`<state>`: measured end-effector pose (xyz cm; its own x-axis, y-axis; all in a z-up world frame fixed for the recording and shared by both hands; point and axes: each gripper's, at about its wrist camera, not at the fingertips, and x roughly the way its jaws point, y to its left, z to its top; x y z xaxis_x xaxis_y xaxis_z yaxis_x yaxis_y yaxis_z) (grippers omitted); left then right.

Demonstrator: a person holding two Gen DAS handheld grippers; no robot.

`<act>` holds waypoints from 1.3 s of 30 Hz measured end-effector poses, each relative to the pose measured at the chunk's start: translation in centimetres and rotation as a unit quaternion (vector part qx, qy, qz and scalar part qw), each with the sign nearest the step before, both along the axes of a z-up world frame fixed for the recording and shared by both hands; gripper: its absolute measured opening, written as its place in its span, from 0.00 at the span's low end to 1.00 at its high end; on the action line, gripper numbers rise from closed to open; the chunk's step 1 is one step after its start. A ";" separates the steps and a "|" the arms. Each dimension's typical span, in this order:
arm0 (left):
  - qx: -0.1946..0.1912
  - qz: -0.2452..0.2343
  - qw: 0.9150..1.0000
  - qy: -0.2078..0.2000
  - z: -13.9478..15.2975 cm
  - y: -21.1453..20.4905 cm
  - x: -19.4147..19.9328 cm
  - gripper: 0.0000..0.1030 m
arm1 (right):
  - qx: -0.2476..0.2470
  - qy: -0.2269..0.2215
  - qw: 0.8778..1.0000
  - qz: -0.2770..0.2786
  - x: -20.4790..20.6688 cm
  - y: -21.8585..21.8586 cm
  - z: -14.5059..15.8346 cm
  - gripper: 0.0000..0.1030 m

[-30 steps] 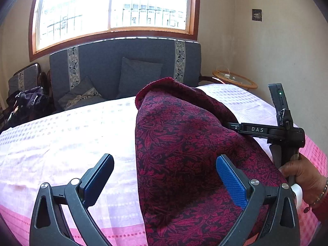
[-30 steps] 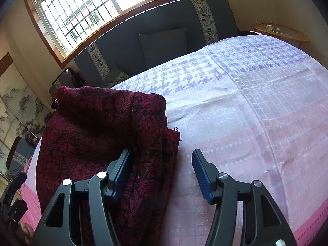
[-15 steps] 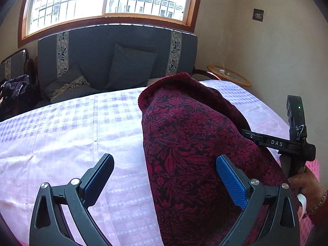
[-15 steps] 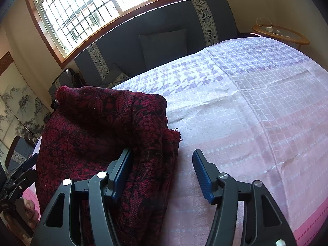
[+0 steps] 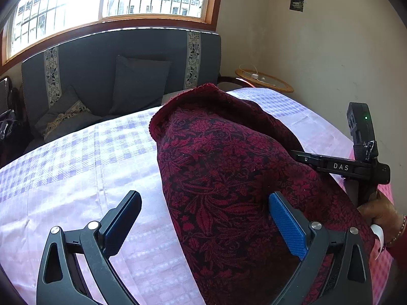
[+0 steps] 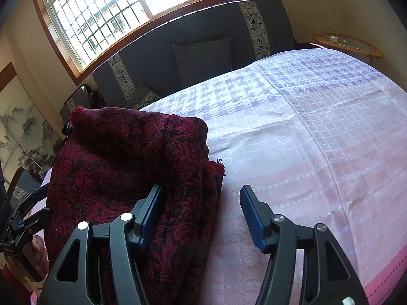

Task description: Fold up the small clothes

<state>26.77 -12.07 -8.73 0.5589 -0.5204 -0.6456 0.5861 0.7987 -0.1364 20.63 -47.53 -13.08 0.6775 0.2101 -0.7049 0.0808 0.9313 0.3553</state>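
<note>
Left gripper [image 5: 203,218] shifted sideways along table [image 5: 76,178]; fingers spread over red cloth [image 5: 229,178]. Right gripper [image 6: 201,208] fingers spread, cloth between, unpinched.

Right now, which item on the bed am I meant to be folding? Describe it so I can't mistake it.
Start at the pink-and-lilac checked bedspread before the grey sofa. Heaped on it, between both grippers, is the dark red cloth. Its black leaf pattern and frayed hem mark it out; nothing else lies on the bedspread.
</note>
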 end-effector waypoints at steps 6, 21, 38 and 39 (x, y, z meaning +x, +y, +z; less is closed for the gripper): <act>-0.019 -0.017 0.999 0.022 -0.4 0.0 1.0 0.97 | 0.000 0.000 1.000 0.000 0.0 0.0 0.0 0.55; -0.068 -0.088 0.989 0.096 -2.2 -0.9 3.3 0.97 | 0.000 -0.001 1.000 0.001 -0.1 0.0 -0.1 0.55; -0.153 -0.174 0.940 0.249 -5.5 0.6 5.2 0.97 | -0.003 -0.006 1.000 0.004 -0.3 0.4 0.3 0.55; -0.157 -0.171 0.940 0.249 -5.5 0.3 5.4 0.97 | -0.003 -0.006 1.000 0.003 -0.3 0.4 0.3 0.55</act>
